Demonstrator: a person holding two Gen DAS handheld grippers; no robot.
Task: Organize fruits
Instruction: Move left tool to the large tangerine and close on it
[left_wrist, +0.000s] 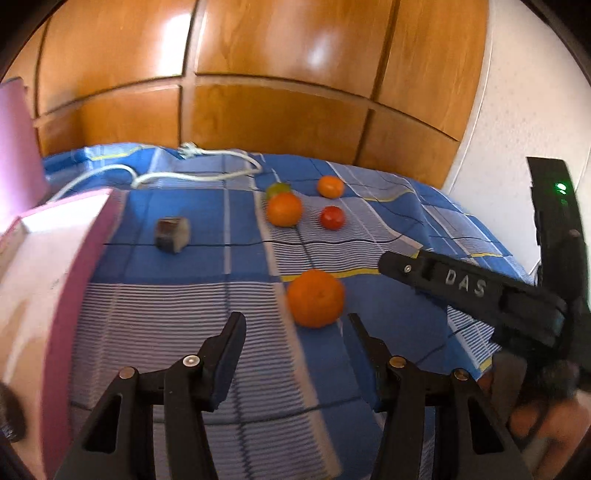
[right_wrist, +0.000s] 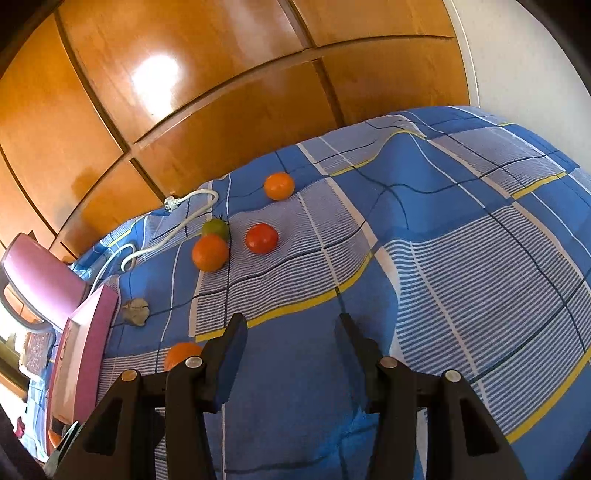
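On the blue checked bedspread (left_wrist: 207, 206) lie three oranges (left_wrist: 315, 298), one tomato (left_wrist: 332, 217).

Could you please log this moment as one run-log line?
left hand-held gripper: open, nearing closest orange | right hand-held gripper: open, empty | pink box: at left | loose fruit remains on blue bedsheet

Blue checked bedsheet (right_wrist: 461, 258); white power cable (left_wrist: 192, 175) lying on it; glossy wooden wardrobe doors (left_wrist: 258, 74) behind.

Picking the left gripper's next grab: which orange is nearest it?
The lone orange just ahead of the left gripper; the others sit farther back by the tomato.
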